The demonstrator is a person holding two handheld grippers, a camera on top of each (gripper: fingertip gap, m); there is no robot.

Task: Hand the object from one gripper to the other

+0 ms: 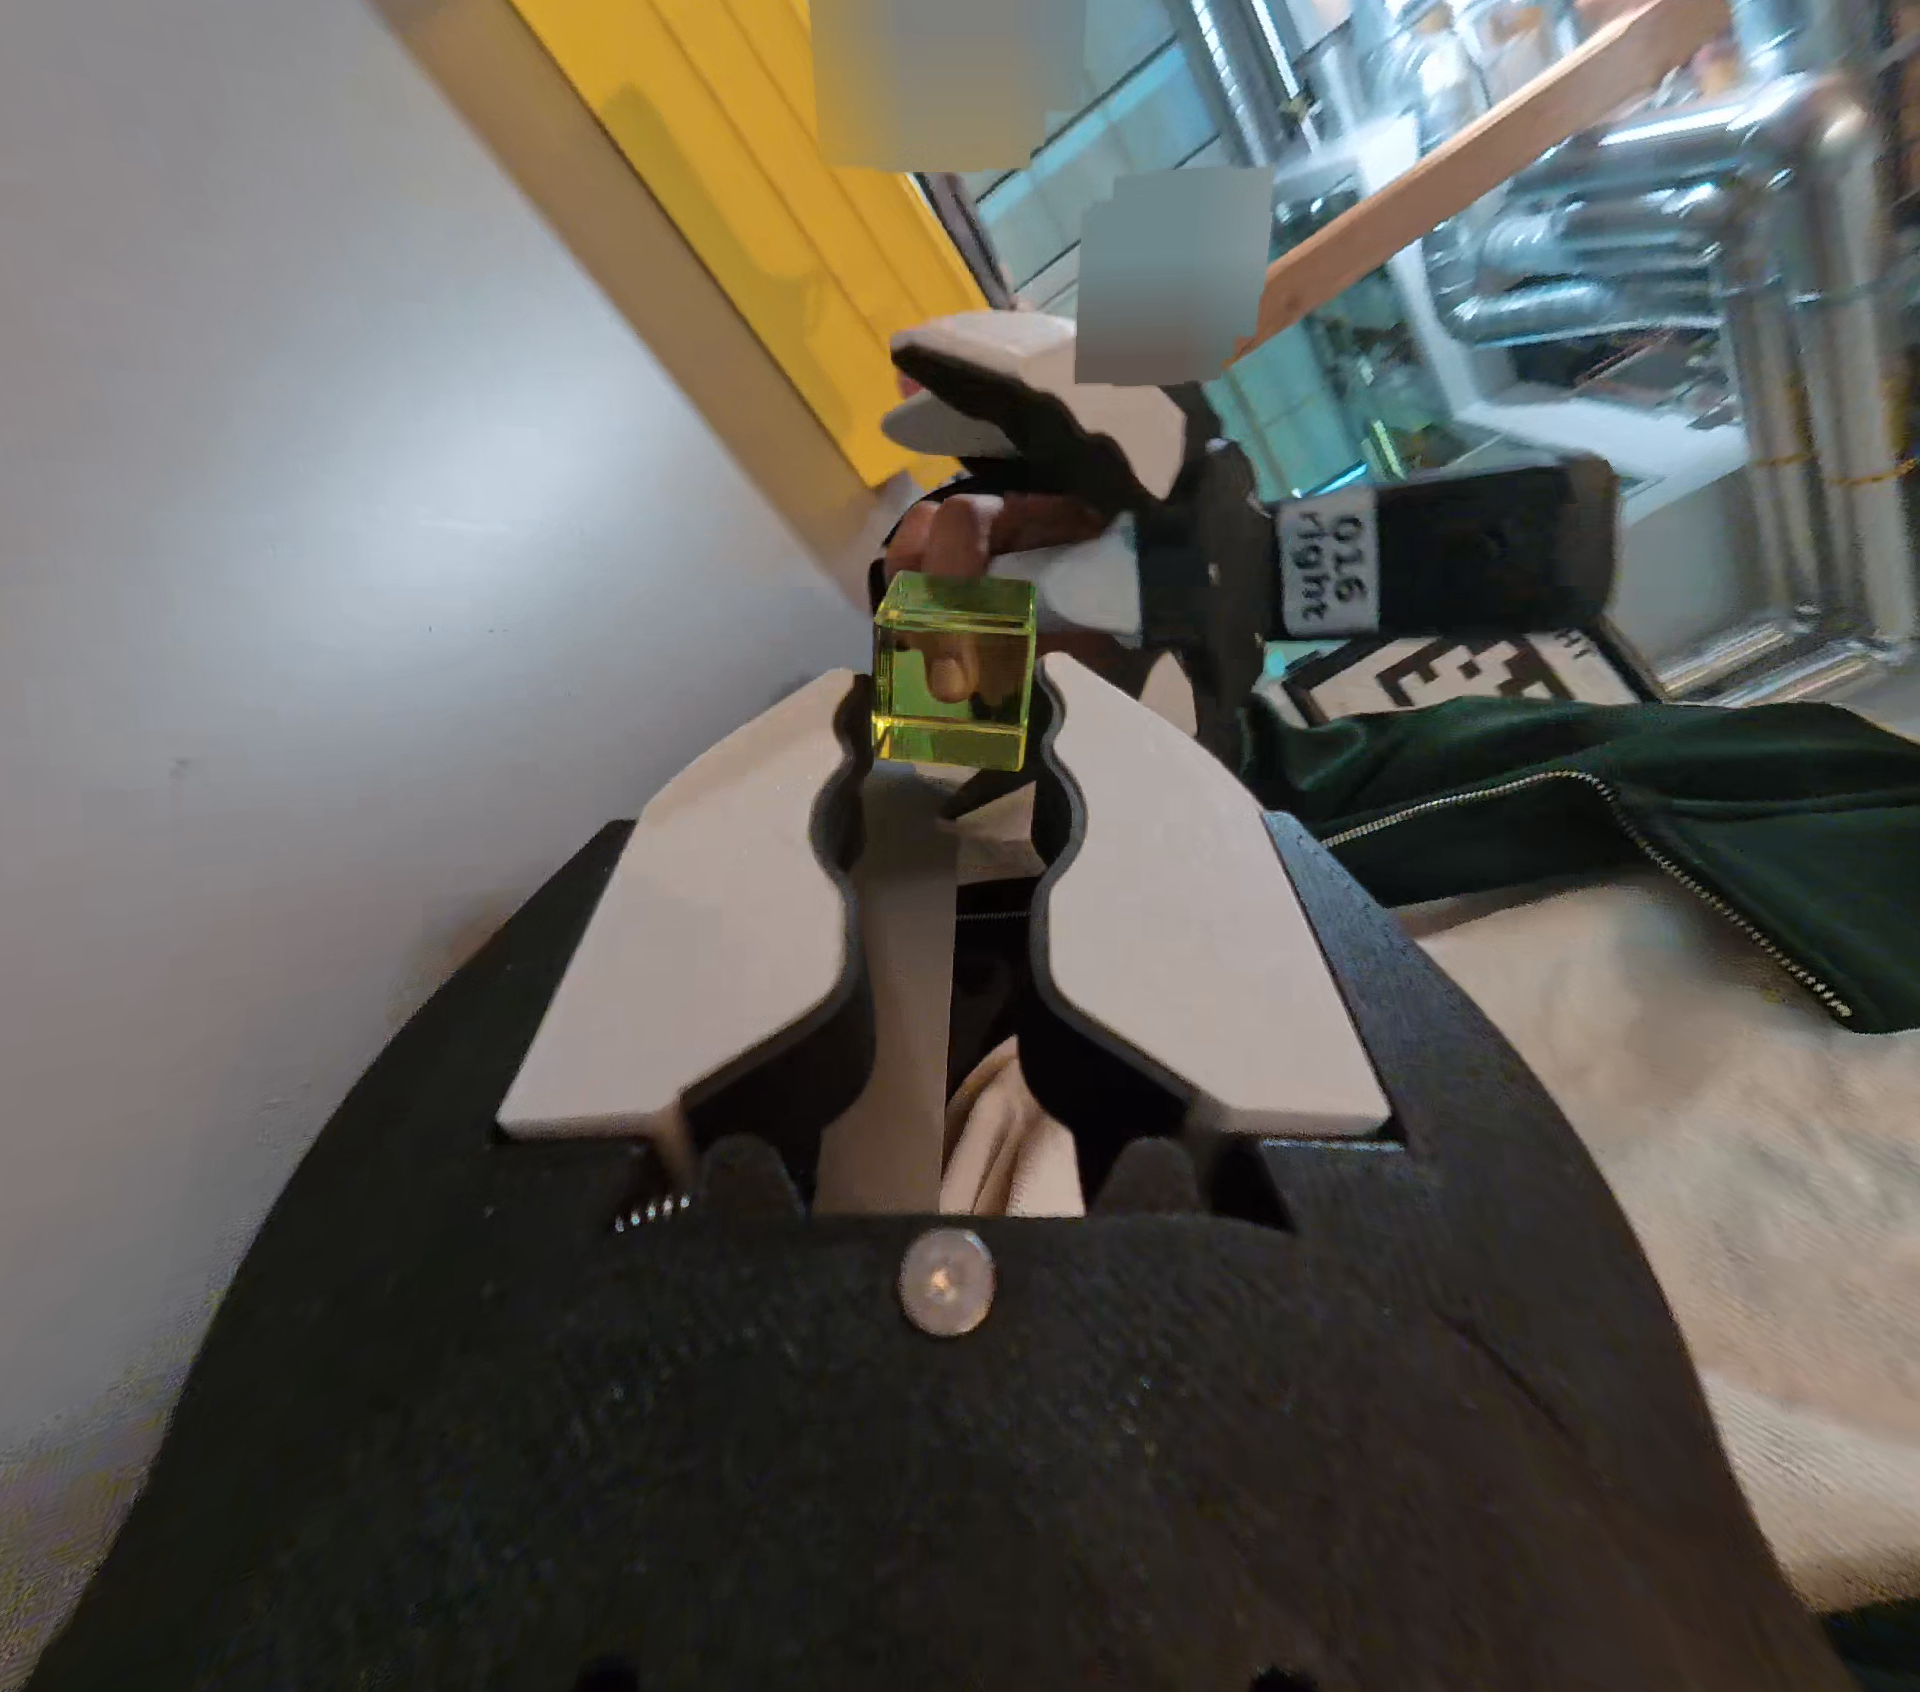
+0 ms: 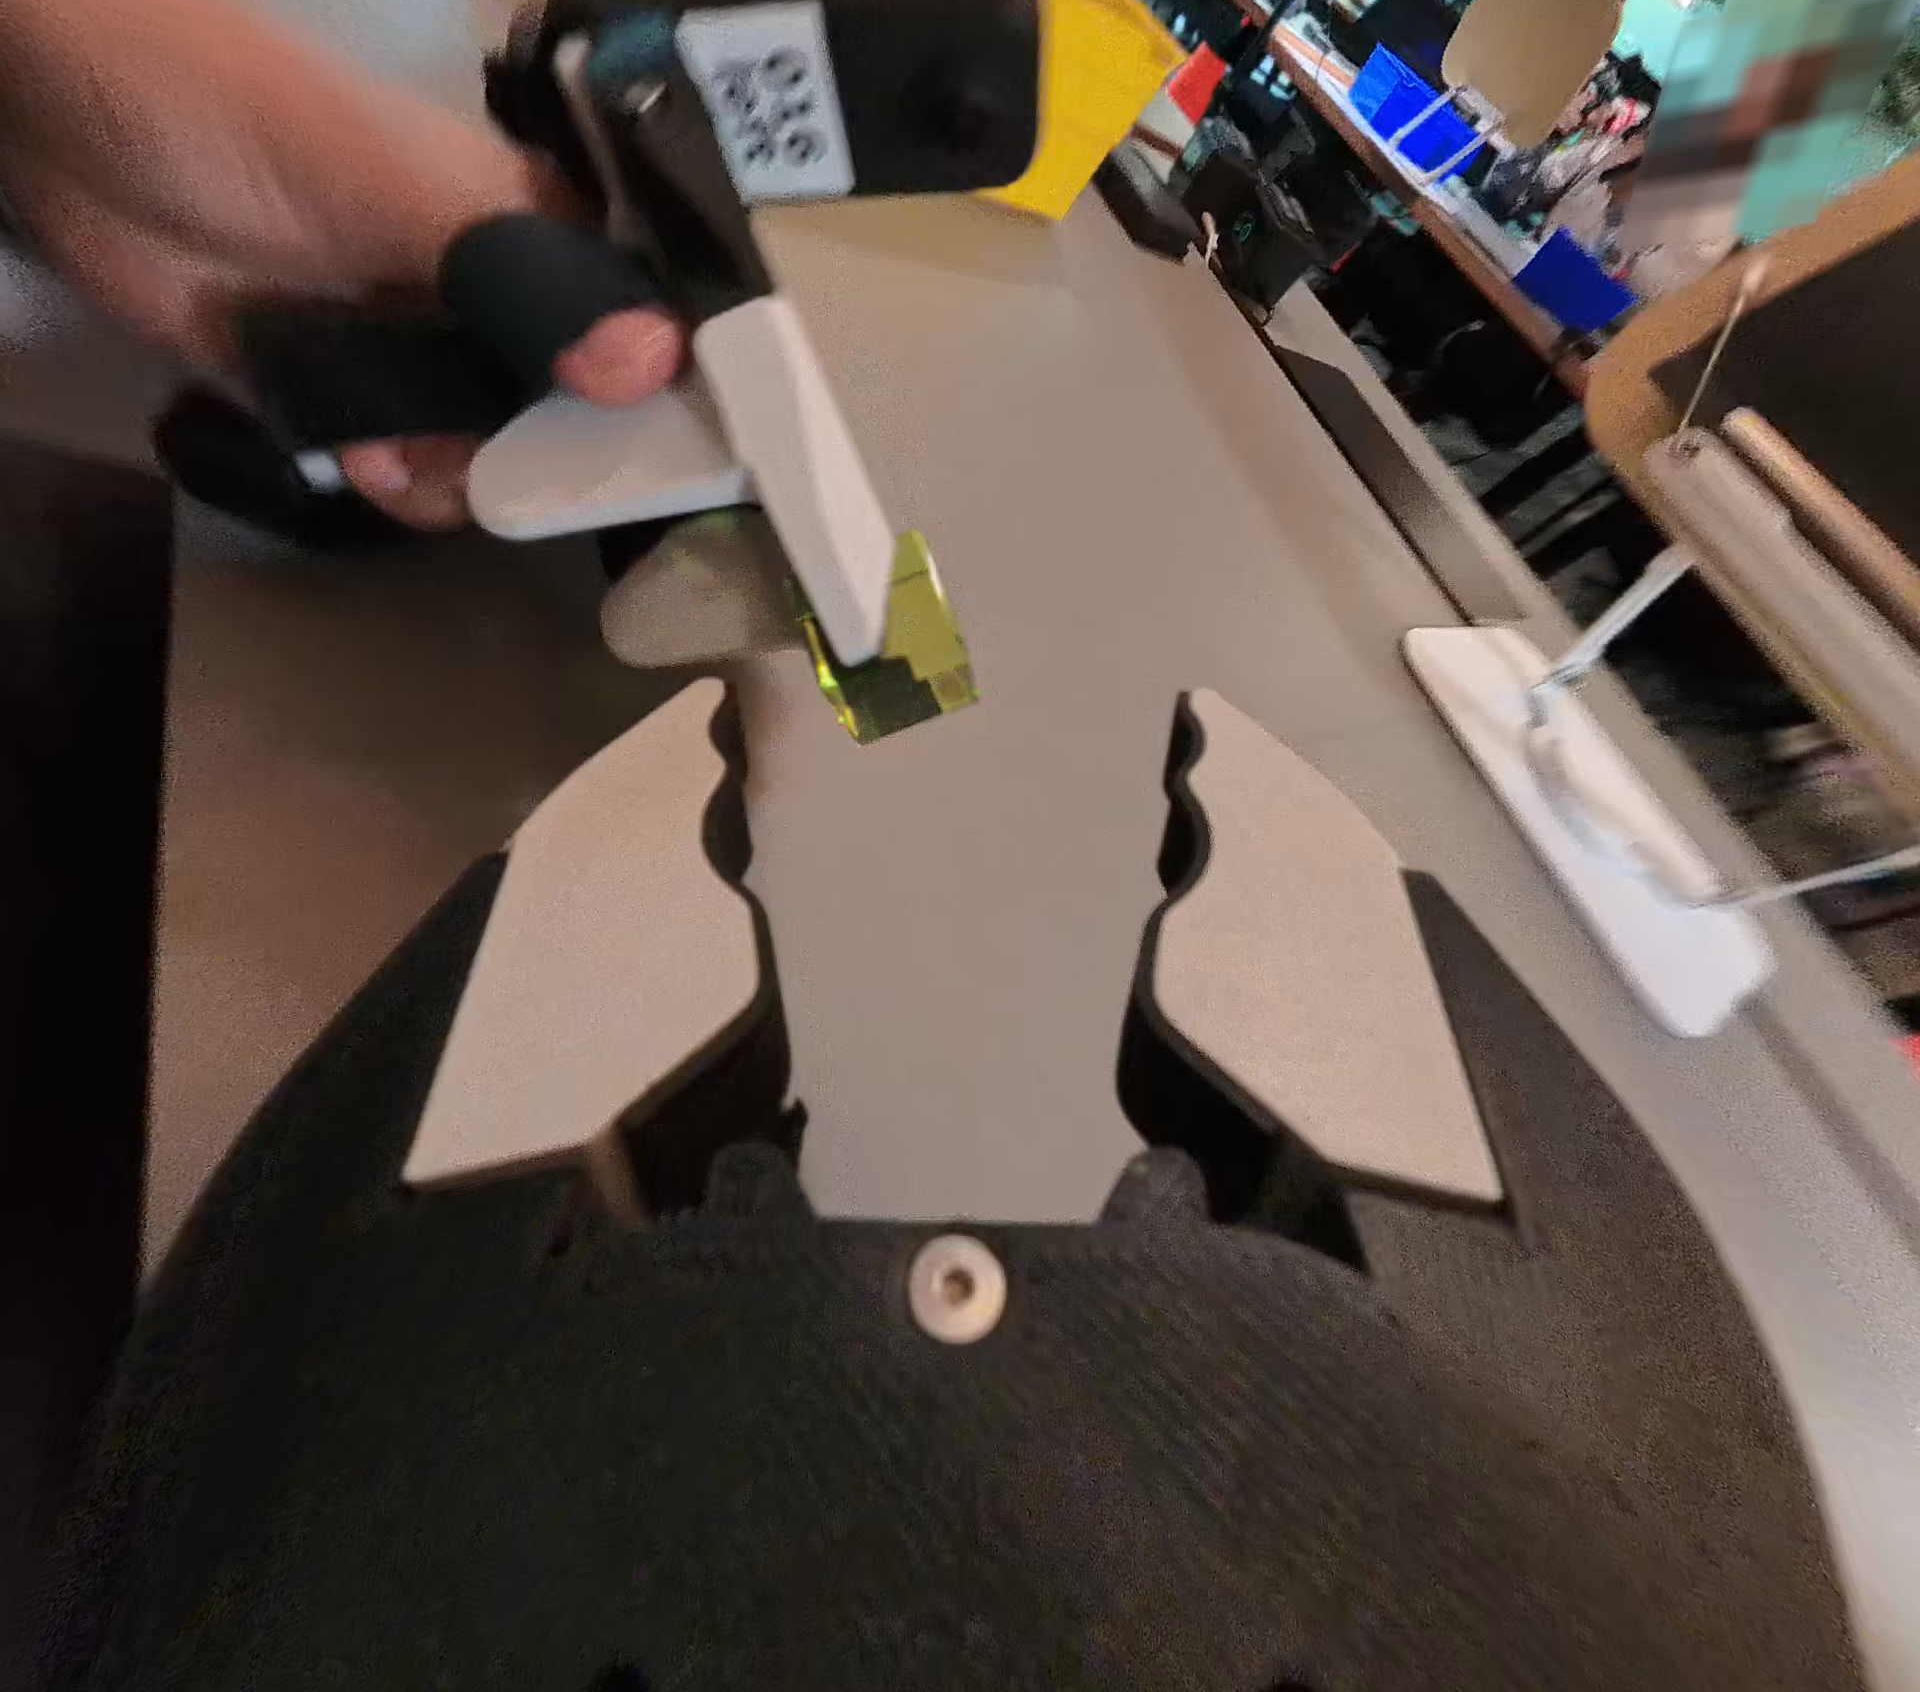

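**A:** Starting on my left: where is the cube?

**B:** My left gripper (image 1: 951,707) has it. The translucent yellow-green cube (image 1: 954,674) sits pinched between the two grey fingertips (image 1: 805,712), jaws closed down to the cube's width, held in the air above the grey table (image 1: 312,499). The right wrist view agrees: the cube (image 2: 920,655) shows at the tip of the left gripper (image 2: 831,614), gripped by the person's hand (image 2: 239,188).

**A:** And the right side?

**B:** My right gripper (image 2: 961,717) is spread wide with nothing between its fingers. The cube hangs just ahead of its fingertips, a little left of centre, not yet inside the gap. In the left wrist view the right gripper (image 1: 935,406) is beyond the cube, its fingers parted.

**A:** So how far along?

**B:** I judge the cube is picked up and presented. Left to do: bring the right fingers around it, close them, then release the left.
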